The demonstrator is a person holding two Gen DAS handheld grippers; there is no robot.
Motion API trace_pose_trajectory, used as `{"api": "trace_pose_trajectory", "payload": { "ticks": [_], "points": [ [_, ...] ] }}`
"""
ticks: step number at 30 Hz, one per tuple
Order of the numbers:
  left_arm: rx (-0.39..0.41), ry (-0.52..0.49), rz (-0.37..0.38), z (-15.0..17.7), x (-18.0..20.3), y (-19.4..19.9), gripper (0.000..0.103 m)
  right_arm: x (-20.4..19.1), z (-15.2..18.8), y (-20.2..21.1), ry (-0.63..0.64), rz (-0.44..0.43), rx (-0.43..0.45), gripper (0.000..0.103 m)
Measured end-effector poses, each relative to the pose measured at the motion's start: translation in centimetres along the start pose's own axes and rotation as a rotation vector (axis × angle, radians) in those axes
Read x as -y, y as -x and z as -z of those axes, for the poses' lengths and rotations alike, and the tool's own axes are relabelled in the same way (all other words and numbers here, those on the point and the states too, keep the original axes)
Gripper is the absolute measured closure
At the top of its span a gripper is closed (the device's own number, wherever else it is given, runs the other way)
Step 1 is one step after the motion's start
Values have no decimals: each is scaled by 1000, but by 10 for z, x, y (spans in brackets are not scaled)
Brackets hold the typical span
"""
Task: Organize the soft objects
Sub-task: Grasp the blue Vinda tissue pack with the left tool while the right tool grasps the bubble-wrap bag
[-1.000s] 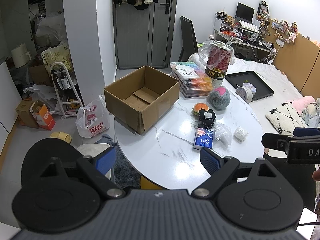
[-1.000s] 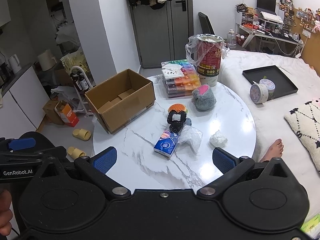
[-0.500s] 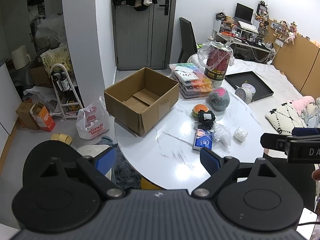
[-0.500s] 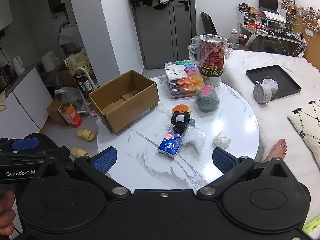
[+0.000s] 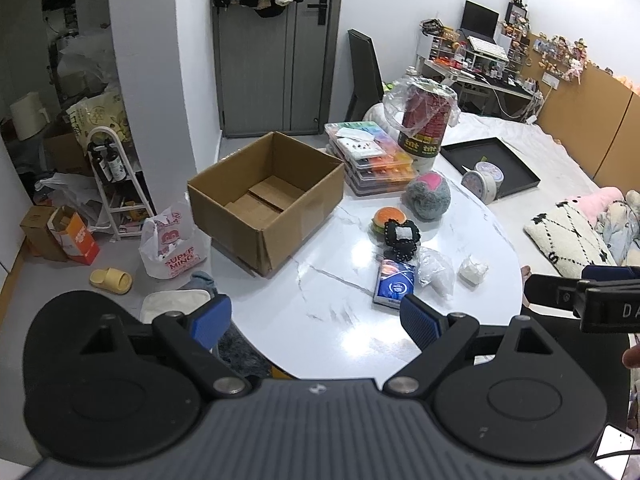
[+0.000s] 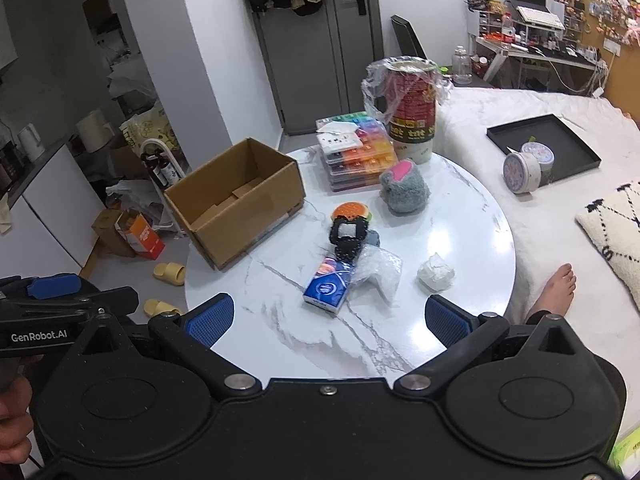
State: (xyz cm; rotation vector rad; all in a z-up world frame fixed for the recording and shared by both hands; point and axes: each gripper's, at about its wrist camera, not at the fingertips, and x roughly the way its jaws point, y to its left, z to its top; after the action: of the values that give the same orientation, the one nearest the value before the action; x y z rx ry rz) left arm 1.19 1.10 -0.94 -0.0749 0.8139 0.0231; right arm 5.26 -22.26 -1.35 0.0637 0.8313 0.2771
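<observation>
An open, empty cardboard box (image 5: 266,196) (image 6: 236,204) stands at the left of the white marble table (image 5: 320,300) (image 6: 460,232). To its right lie a grey-and-pink plush ball (image 5: 429,196) (image 6: 404,190), an orange burger toy (image 5: 388,218) (image 6: 350,213), a black beaded item (image 5: 402,238) (image 6: 347,240), a blue tissue pack (image 5: 394,284) (image 6: 328,285), a clear plastic bag (image 5: 436,272) (image 6: 378,270) and a white crumpled wad (image 5: 473,270) (image 6: 436,272). My left gripper (image 5: 316,320) and right gripper (image 6: 326,316) are open and empty, held above the table's near edge.
Stacked colourful bead cases (image 5: 366,156) (image 6: 354,156) and a bag-covered red canister (image 5: 424,124) (image 6: 412,112) stand at the table's back. A bed with a black tray (image 6: 544,144) lies right. A bare foot (image 6: 556,284) is beside the table. Slippers (image 6: 170,274) and clutter cover the floor on the left.
Both grippers have drifted slightly towards the table, so the objects look a little nearer. Nothing on the table has moved.
</observation>
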Motion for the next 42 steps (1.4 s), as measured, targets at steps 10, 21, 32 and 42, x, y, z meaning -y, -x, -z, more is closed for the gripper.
{"api": "trace_pose_trajectory", "payload": {
  "ticks": [10, 21, 32, 42],
  "points": [
    [-25, -16, 28, -6, 16, -27, 13, 26, -2, -17, -64, 3, -16, 0],
    [-79, -21, 56, -9, 27, -66, 13, 50, -12, -48, -103, -19, -70, 0],
    [-144, -43, 64, -7, 44, -113, 15, 74, -15, -86, -103, -9, -137, 1],
    [-191, -58, 66, -2, 60, -152, 18, 87, -15, -115, -147, -22, -180, 3]
  ]
}}
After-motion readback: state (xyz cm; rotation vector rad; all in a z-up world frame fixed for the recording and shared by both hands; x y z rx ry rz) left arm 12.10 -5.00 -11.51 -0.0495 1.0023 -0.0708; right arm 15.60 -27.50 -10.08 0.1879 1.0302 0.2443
